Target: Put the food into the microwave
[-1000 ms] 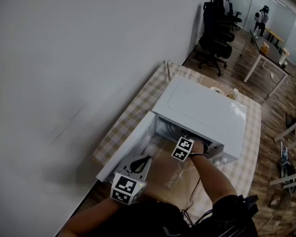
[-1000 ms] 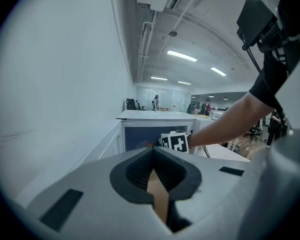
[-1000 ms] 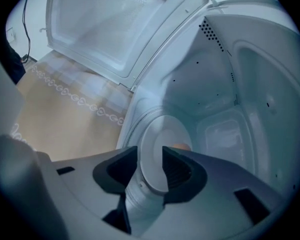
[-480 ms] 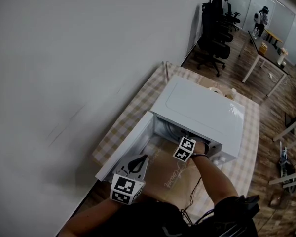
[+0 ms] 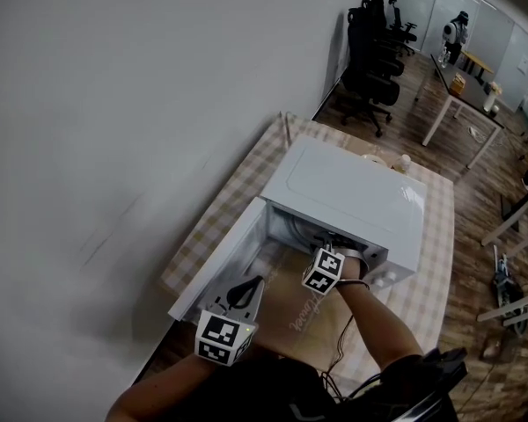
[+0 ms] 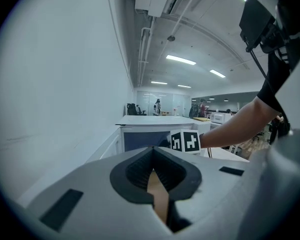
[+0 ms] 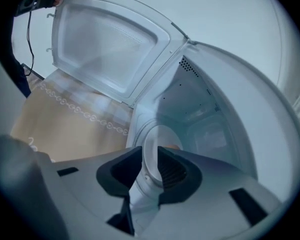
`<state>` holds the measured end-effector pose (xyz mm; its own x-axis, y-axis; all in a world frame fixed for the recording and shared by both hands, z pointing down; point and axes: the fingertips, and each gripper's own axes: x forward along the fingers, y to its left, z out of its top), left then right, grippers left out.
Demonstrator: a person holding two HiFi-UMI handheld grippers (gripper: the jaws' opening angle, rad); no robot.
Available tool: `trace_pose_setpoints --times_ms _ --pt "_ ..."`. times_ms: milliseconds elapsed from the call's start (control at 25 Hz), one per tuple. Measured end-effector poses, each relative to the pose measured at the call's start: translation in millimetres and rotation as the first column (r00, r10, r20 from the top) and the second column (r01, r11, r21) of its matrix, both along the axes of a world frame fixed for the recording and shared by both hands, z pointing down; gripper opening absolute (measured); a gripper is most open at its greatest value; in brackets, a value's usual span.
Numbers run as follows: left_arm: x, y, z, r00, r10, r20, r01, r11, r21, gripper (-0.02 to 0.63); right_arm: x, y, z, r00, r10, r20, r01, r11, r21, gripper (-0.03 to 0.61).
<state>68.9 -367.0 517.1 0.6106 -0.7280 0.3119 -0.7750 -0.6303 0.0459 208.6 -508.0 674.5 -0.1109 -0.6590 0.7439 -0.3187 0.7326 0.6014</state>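
right gripper view: right gripper (image 7: 149,151), jaws half-apart and just closing on nothing, over plate (image 7: 162,136) inside microwave (image 7: 205,104).

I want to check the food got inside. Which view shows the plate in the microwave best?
The right gripper view: it looks into the open microwave, where the white plate sits. The head view shows only the microwave's top and door; the left gripper view its outside, plate hidden.

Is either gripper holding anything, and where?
Nothing held. The right gripper, jaws just closing, is open and empty, short of the plate in the microwave; the left gripper is shut, empty.
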Motion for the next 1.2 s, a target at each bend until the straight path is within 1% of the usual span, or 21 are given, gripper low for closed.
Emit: trace_pose_setpoints --times_ms 160,360,600,680,800,880,1040,1200 --pt "-1 9 -5 1.0 0.021 -0.006 -0.021 1.0 0.002 0.008 -5 18 -22 0.998 0.035 0.055 -0.037 0.999 0.039 0.071" --pt "0 21 -11 0.998 0.061 -0.027 -0.061 0.998 0.001 0.008 -14 42 -54 0.993 0.06 0.103 -0.069 0.994 0.083 0.057" --pt "-11 39 -16 0.994 0.101 -0.05 -0.101 0.995 0.01 0.008 -27 77 -88 0.982 0.108 0.157 -0.131 0.981 0.143 0.041" --pt "-14 45 -20 0.993 0.109 -0.049 -0.109 0.994 0.014 0.008 -32 90 -101 0.974 0.123 0.193 -0.152 0.978 0.145 0.034" --pt "-17 57 -30 0.988 0.137 -0.077 -0.136 0.99 0.024 0.008 -40 111 -120 0.958 0.148 0.244 -0.189 0.97 0.155 0.025" --pt "-20 66 -35 0.983 0.159 -0.09 -0.156 0.987 0.041 0.008 -47 123 -132 0.949 0.159 0.271 -0.209 0.963 0.169 0.018" --pt "-28 86 -44 0.973 0.211 -0.093 -0.204 0.976 0.082 0.008 -63 147 -156 0.925 0.177 0.335 -0.252 0.948 0.193 0.017" --pt "-45 100 -58 0.966 0.23 -0.117 -0.217 0.97 0.111 0.008 -81 176 -181 0.904 0.19 0.382 -0.287 0.933 0.216 0.015"
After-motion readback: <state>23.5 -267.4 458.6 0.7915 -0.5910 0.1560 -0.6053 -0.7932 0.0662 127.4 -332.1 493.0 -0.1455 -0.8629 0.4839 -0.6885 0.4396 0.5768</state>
